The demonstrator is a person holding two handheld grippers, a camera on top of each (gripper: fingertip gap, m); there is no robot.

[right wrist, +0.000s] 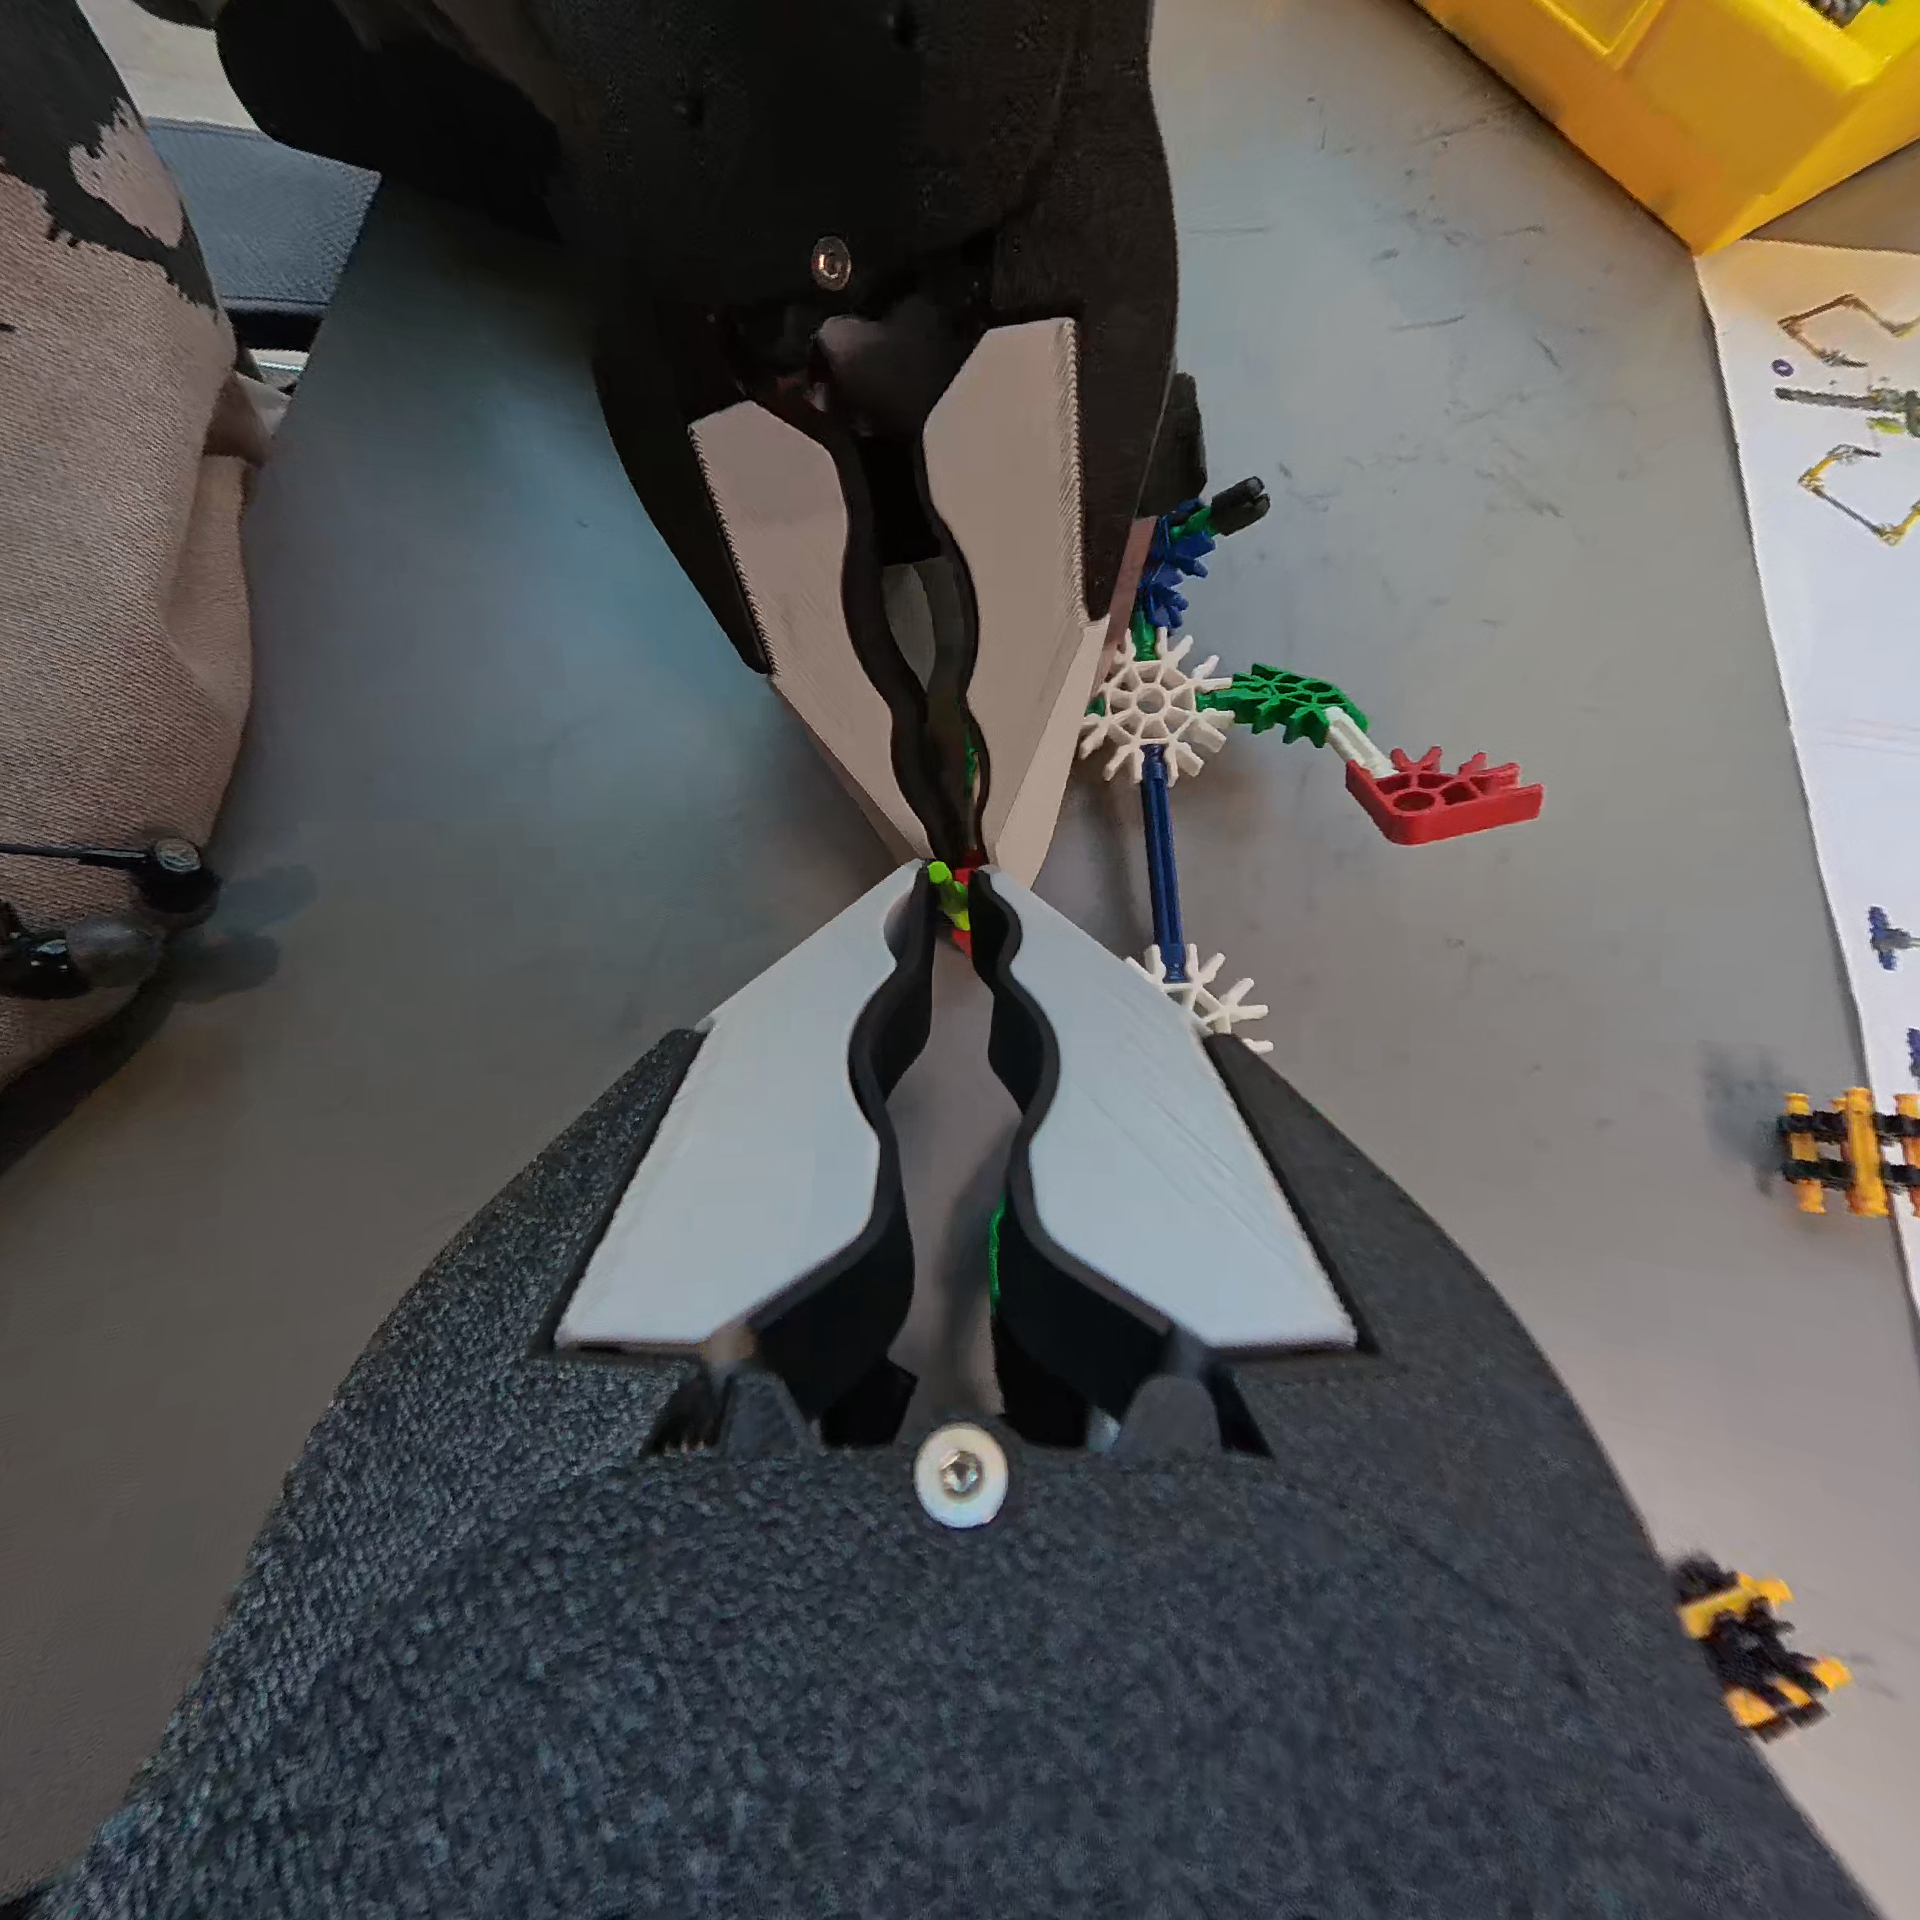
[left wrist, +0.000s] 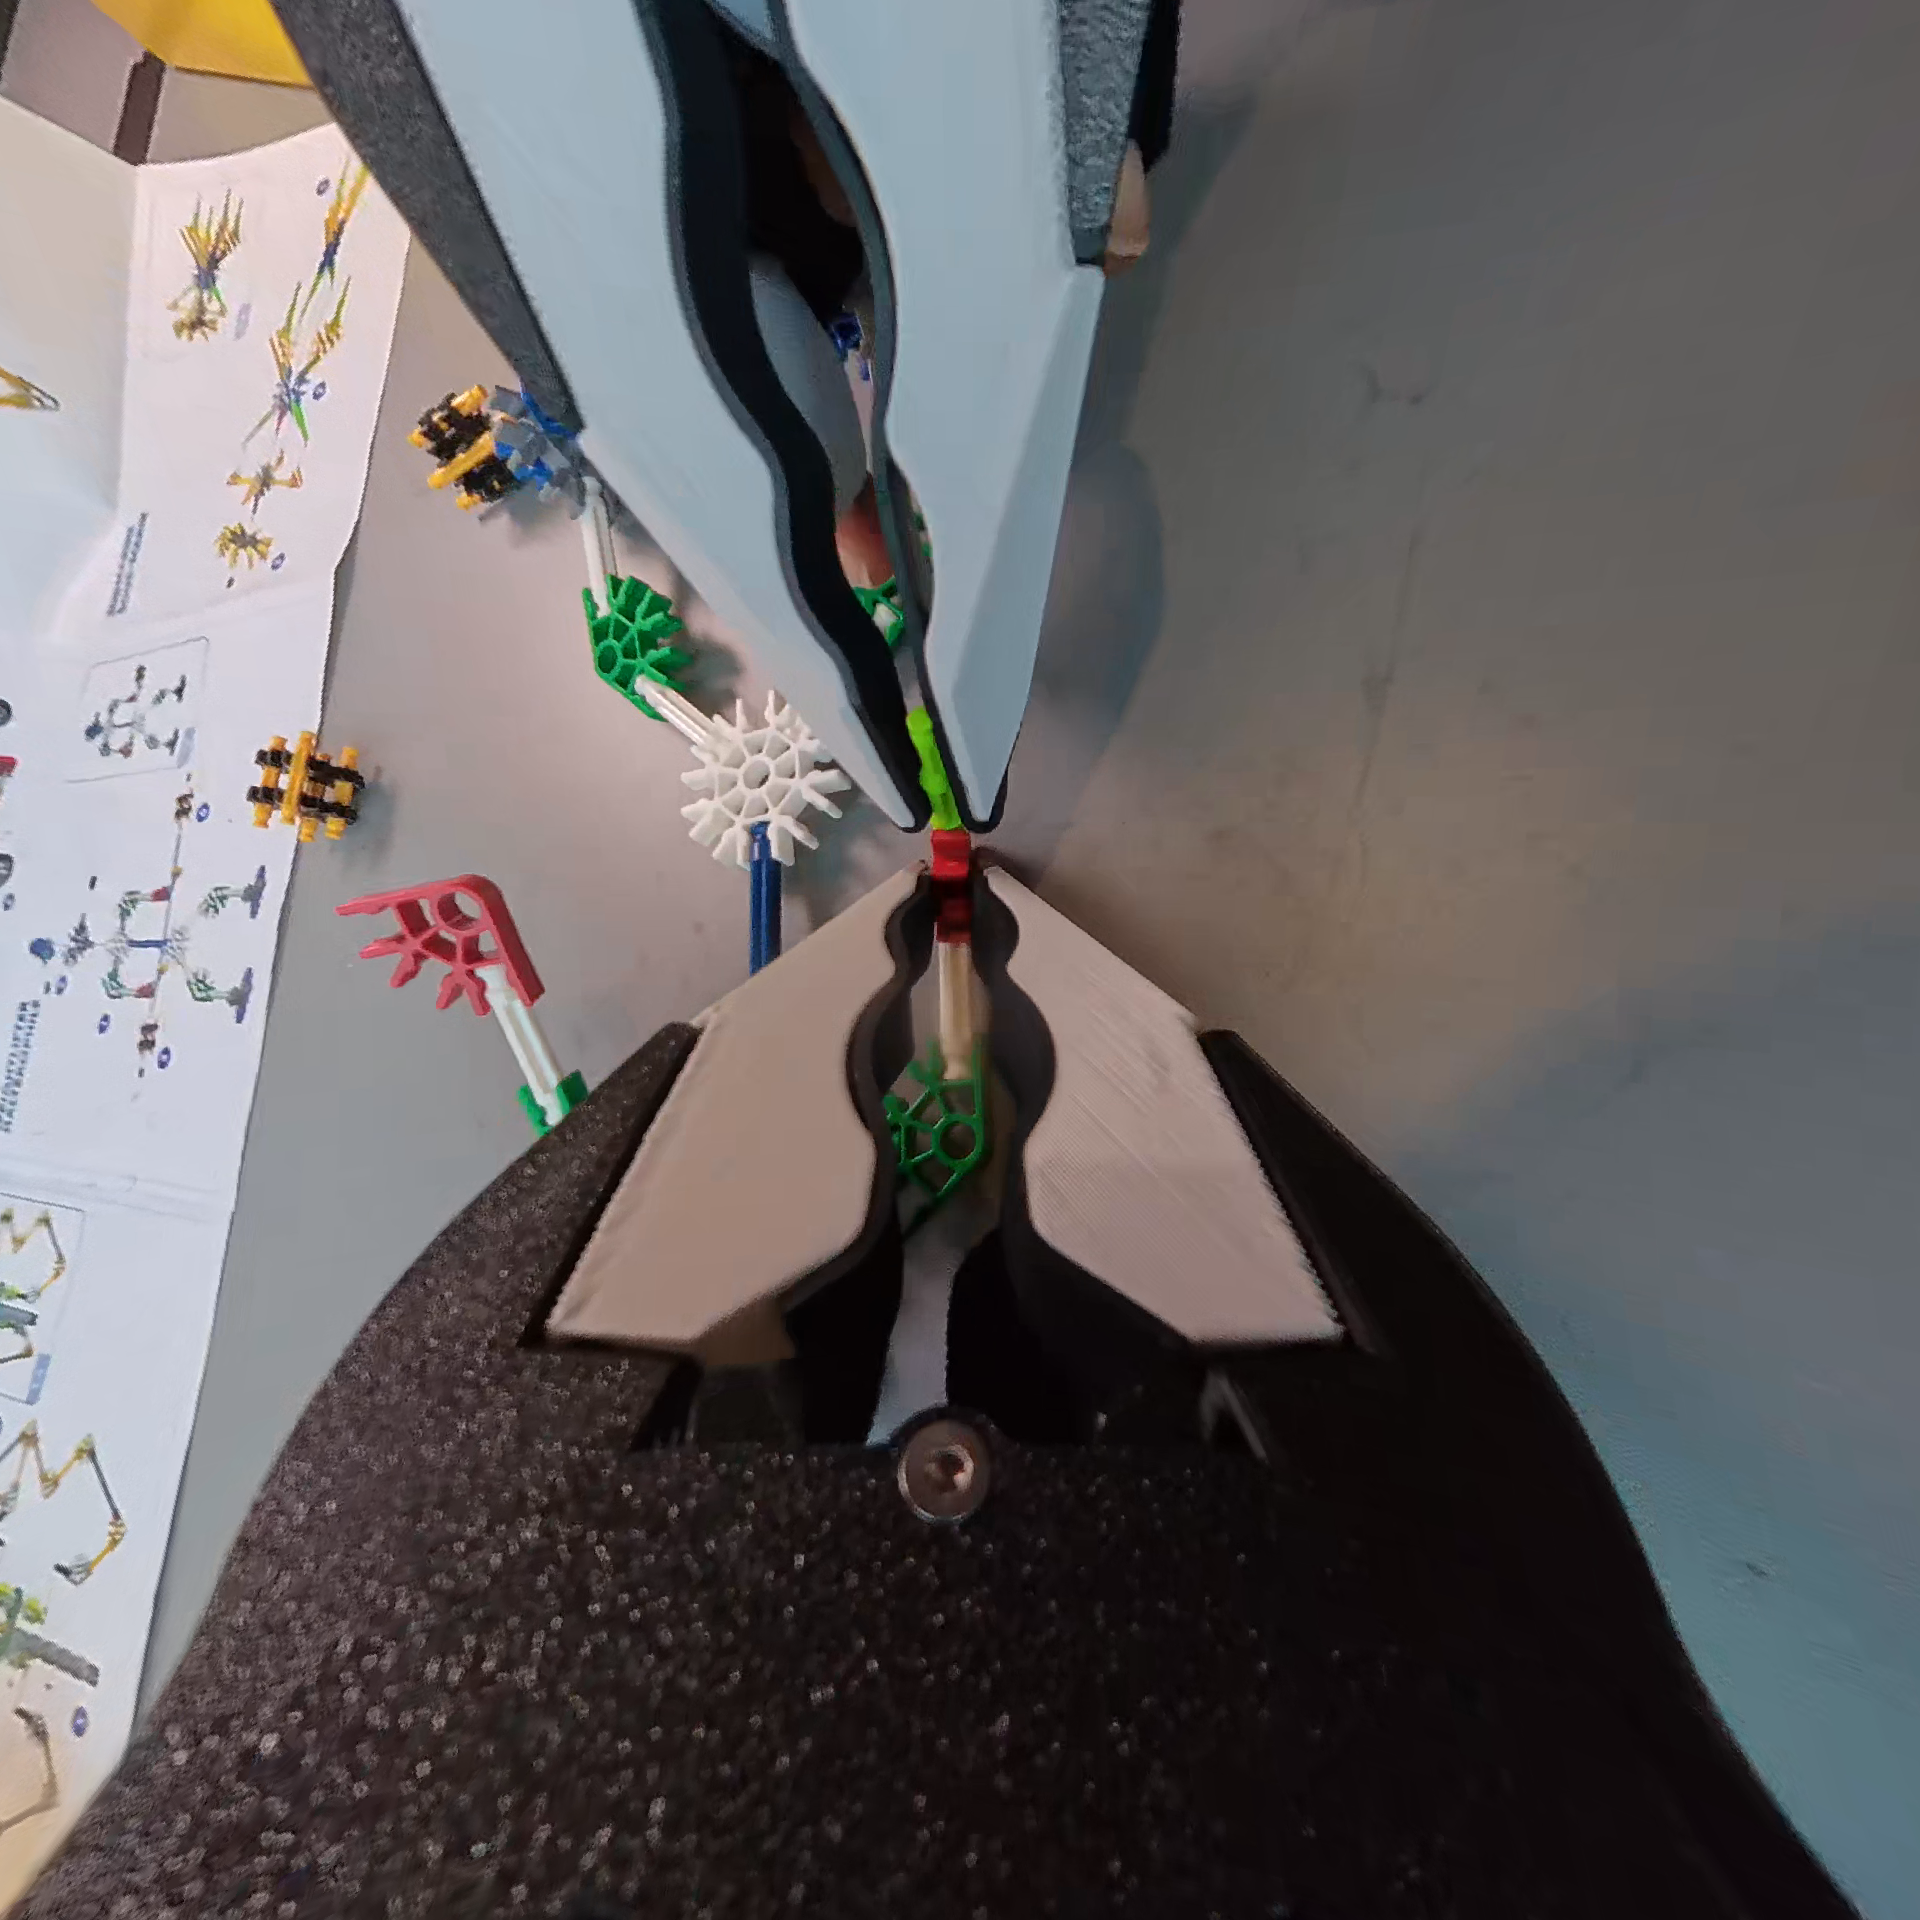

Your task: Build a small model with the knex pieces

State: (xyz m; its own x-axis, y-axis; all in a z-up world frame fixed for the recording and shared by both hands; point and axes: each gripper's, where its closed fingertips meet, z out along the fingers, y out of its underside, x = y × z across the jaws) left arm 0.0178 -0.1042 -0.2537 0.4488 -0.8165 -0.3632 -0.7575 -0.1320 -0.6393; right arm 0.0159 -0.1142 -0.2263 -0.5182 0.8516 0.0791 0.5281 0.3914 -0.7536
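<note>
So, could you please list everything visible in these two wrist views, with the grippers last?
red connector: one, red, pinched at the left gripper's tips
lime rod: one, lime green, between the right gripper's tips, meeting the red connector
rod-and-connector assembly: one, white, green, blue and red, on the table beside the grippers
wheel pieces: two, yellow and black, near the sheet
instruction sheet: one, white, at the table edge
yellow bin: one, far corner
table: one, grey
left gripper: shut on the red connector
right gripper: shut on the lime rod
</note>
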